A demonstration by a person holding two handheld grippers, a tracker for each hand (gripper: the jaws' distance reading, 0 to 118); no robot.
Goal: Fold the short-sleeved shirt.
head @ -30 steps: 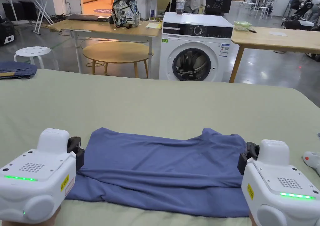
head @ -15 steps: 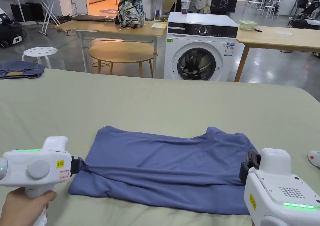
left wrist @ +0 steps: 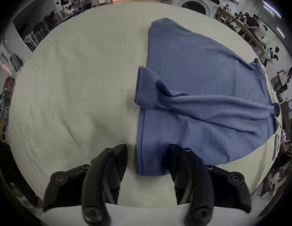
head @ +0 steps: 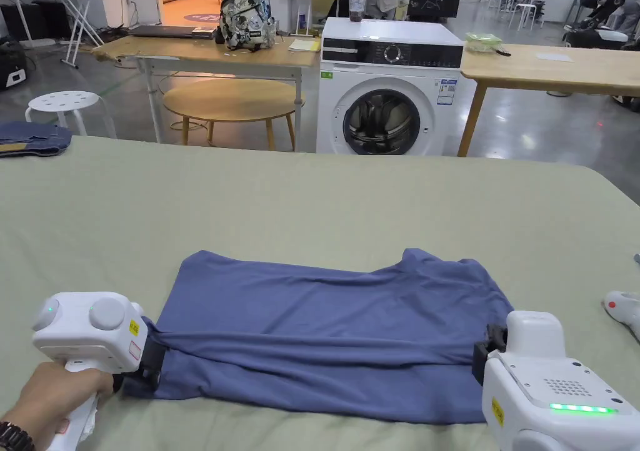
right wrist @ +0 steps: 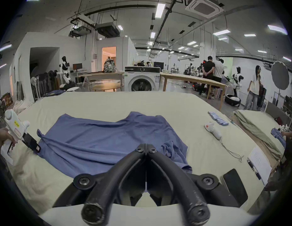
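Blue shirt is lying flat on the green table cover, already doubled over lengthwise. Your left gripper has its jaws spread wide at the near left corner, gripping nothing. Right gripper is pinched closed at the other end; I reckon it's on fabric, but can't confirm. If you lift with only that side held, the fold probably slides apart, and that bunched sleeve could get trapped inside.
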